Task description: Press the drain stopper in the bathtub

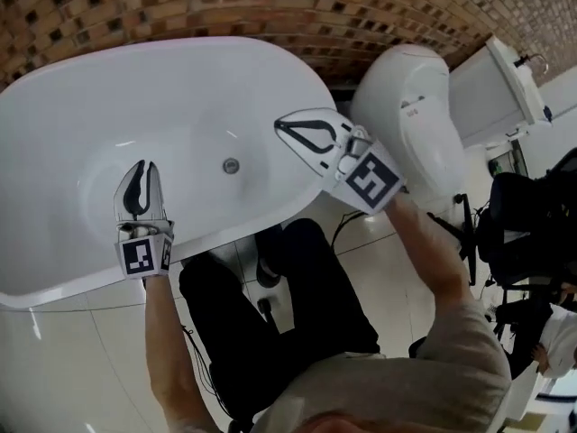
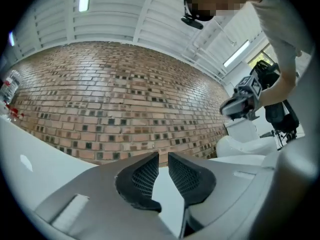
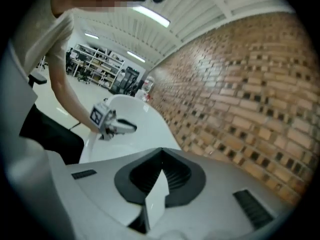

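With right gripper [image 1: 281, 126] jaws closed and left gripper [image 1: 140, 168] jaws barely apart, both empty, an off-centre push could skid off the stopper [image 1: 232, 165] in the slick tub [image 1: 54, 106]

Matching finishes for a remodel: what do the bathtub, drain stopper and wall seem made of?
Bathtub: glossy white, likely acrylic or enamel; it shows bright reflections. Drain stopper: small shiny grey disc, probably chromed metal. Wall: matte reddish-brown brick with pale mortar lines.
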Demonstrator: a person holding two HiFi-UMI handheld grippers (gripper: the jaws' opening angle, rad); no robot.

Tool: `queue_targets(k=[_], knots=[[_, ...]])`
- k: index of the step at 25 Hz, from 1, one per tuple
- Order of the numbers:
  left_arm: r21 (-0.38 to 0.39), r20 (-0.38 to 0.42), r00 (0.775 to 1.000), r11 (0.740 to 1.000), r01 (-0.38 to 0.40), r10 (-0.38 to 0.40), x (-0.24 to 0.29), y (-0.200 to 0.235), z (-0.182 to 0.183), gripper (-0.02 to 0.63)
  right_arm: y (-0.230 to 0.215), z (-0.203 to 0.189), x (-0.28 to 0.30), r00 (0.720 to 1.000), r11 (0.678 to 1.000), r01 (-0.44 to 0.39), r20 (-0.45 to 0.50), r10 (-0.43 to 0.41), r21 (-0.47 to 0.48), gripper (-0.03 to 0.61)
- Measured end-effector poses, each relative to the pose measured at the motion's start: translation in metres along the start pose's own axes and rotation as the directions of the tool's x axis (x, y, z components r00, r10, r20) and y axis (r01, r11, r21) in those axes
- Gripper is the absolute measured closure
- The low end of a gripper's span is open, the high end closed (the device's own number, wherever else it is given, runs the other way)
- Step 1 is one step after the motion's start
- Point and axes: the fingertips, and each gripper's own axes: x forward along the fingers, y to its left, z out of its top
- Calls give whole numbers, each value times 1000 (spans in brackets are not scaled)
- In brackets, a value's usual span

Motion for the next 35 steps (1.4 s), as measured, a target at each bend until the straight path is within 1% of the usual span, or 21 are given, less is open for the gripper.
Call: queue_targets(k=[1,2,3,4,5,7,9,11,13,14,17,18,20,22,24,27,31,34,35], knots=[[-33,23,1000,999,-16,16,-3,8,6,565,-1,30,-38,996,998,63,59,-65,29,578],[-67,41,998,997,-41,43,-9,17,15,565,1,55,-74,984,989,126,117,-135,77,578],[-94,64,995,993,-72,79,-16,25,30,565,7,73,-107,971,979,176,147,-190,101,578],[-109,102,989,989,-99,110,-23,31,53,565,16,83,-136,962,973,215,152,-226,85,578],[-110,151,981,988,-108,124,-28,33,80,565,25,91,-161,954,966,252,155,-257,52,578],[-87,239,966,993,-83,102,-43,19,131,565,44,103,-202,930,946,325,178,-322,13,578],[-72,290,956,997,-37,56,-68,-13,170,565,63,115,-239,903,925,381,210,-374,12,578],[-55,325,946,998,17,2,-91,-46,207,565,78,131,-268,875,909,416,259,-409,28,578],[-16,357,932,997,69,-59,-111,-76,244,565,89,149,-288,848,900,433,319,-424,45,578],[9,372,924,996,91,-88,-122,-89,260,565,94,156,-294,839,900,433,344,-421,46,578],[81,398,901,985,151,-171,-151,-132,296,565,107,168,-308,840,901,434,362,-405,-1,578],[113,395,896,979,171,-202,-157,-146,305,565,110,171,-314,836,894,447,363,-412,-15,578],[174,399,881,964,200,-255,-169,-170,326,565,114,183,-325,817,886,464,395,-421,-16,578],[209,419,856,950,234,-303,-182,-190,351,565,120,203,-335,793,884,468,449,-413,-14,578],[235,420,837,933,272,-350,-193,-207,370,565,129,220,-345,775,881,472,490,-399,-29,578],[248,408,816,910,333,-410,-205,-226,385,565,136,236,-357,754,874,483,533,-383,-55,578],[243,408,796,893,378,-448,-216,-240,387,565,140,239,-364,735,866,497,558,-384,-58,578],[270,411,767,870,413,-492,-220,-253,389,565,141,234,-363,738,868,494,551,-389,-49,578],[278,409,763,865,417,-500,-220,-255,388,565,140,233,-363,739,869,492,550,-390,-45,578]])
